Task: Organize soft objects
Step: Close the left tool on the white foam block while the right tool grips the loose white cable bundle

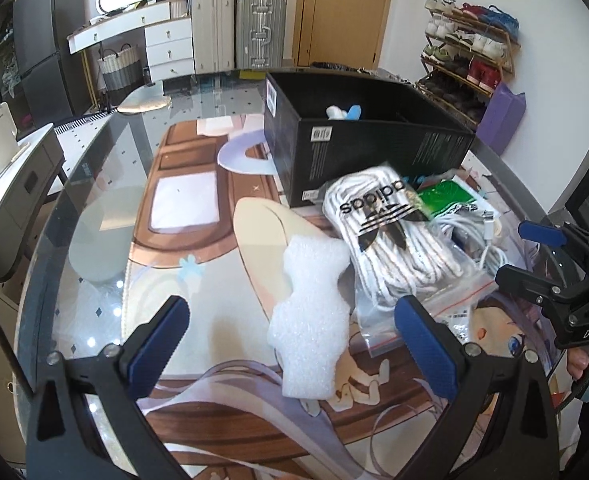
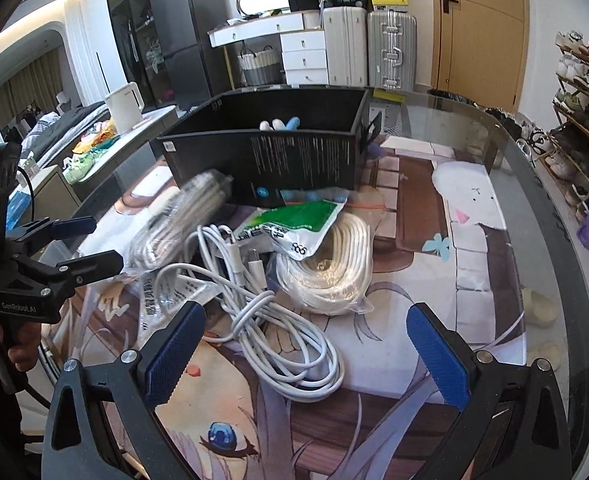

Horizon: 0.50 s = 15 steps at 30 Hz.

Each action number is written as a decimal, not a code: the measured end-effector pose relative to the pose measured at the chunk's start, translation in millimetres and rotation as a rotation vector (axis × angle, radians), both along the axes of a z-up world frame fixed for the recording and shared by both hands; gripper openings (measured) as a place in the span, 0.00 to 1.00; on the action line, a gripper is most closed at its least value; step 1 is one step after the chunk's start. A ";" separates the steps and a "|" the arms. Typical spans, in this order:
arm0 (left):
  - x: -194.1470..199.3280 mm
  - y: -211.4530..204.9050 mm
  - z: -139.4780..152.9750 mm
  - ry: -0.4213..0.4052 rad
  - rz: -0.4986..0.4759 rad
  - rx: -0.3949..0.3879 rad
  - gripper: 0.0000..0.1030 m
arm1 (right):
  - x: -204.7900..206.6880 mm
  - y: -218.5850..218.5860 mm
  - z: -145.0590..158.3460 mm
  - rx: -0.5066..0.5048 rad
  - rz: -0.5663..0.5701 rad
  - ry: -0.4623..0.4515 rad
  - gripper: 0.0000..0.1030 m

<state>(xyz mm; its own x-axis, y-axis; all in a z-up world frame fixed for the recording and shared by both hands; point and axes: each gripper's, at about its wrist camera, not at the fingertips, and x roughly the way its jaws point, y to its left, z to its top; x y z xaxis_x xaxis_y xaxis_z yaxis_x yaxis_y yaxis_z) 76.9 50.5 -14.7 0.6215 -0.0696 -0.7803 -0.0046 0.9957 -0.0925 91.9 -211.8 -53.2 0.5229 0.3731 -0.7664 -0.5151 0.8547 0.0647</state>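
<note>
Here, foam (image 1: pixel 312 320) lying lengthwise away from the camera, between left gripper (image 1: pixel 290 344) jaws spread apart, right gripper (image 2: pixel 308 354) likewise apart over cables (image 2: pixel 270 320).

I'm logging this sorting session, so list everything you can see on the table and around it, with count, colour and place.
Open cardboard box: one, black, far side of table; white and blue soft items inside.
White foam sheet: one, white, on the mat between the left gripper's fingers.
Bagged striped rope: one, white and grey, clear bag with black logo, in front of box.
Green-and-white pouch: one, against the box.
Loose charging cable: one bundle, white, mat centre.
Bagged coiled cord: one, off-white, under the pouch.
Printed table mat: one, multicoloured, on glass table.
Suitcases: two, white and silver, background.
Left gripper: black with blue pads, open.
Right gripper: same, open.
</note>
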 end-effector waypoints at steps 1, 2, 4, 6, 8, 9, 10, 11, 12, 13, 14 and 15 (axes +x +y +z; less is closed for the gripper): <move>0.8 1.0 -1.2 0.001 -0.001 -0.002 1.00 | 1.7 0.8 -2.0 -0.004 -0.002 0.004 0.99; 1.8 2.2 -2.5 0.004 -0.002 -0.008 1.00 | 2.9 0.7 -3.2 -0.007 -0.004 0.009 0.99; 2.6 3.6 -3.9 0.009 -0.003 -0.014 1.00 | 5.2 0.4 -5.6 -0.015 -0.009 0.011 0.99; 2.5 4.8 -3.3 0.009 -0.002 -0.017 1.00 | 6.5 0.1 -7.8 -0.032 -0.015 0.014 0.99; 1.1 7.6 -3.3 0.007 0.003 -0.026 1.00 | 7.4 -1.0 -9.5 -0.047 -0.021 0.012 0.99; 0.5 9.4 -2.7 0.007 0.006 -0.034 1.00 | 8.0 -2.0 -10.4 -0.051 -0.023 0.013 0.99; -0.2 11.3 -2.8 0.006 0.009 -0.040 1.00 | 7.9 -3.5 -10.7 -0.051 -0.026 0.018 0.99; -1.1 14.2 -2.3 0.006 0.015 -0.050 1.00 | 8.3 -5.4 -11.5 -0.052 -0.030 0.020 1.00; -2.0 15.7 -2.7 0.006 0.018 -0.054 1.00 | 8.7 -7.0 -11.9 -0.057 -0.035 0.019 1.00; -2.4 17.1 -3.0 0.008 0.022 -0.056 1.00 | 8.2 -8.1 -12.7 -0.058 -0.038 0.018 0.99; -3.1 18.4 -3.8 0.013 0.027 -0.057 1.00 | 8.4 -10.1 -13.1 -0.057 -0.042 0.020 0.99; -3.3 19.4 -4.4 0.015 0.030 -0.059 1.00 | 8.6 -11.9 -13.4 -0.056 -0.046 0.021 0.99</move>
<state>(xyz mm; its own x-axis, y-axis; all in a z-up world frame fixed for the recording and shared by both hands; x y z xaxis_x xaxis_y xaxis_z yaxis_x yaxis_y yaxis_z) 73.6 70.0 -19.1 0.6123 -0.0976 -0.7846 -0.0360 0.9879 -0.1509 100.5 -223.7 -66.6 0.5223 0.3052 -0.7963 -0.4746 0.8798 0.0259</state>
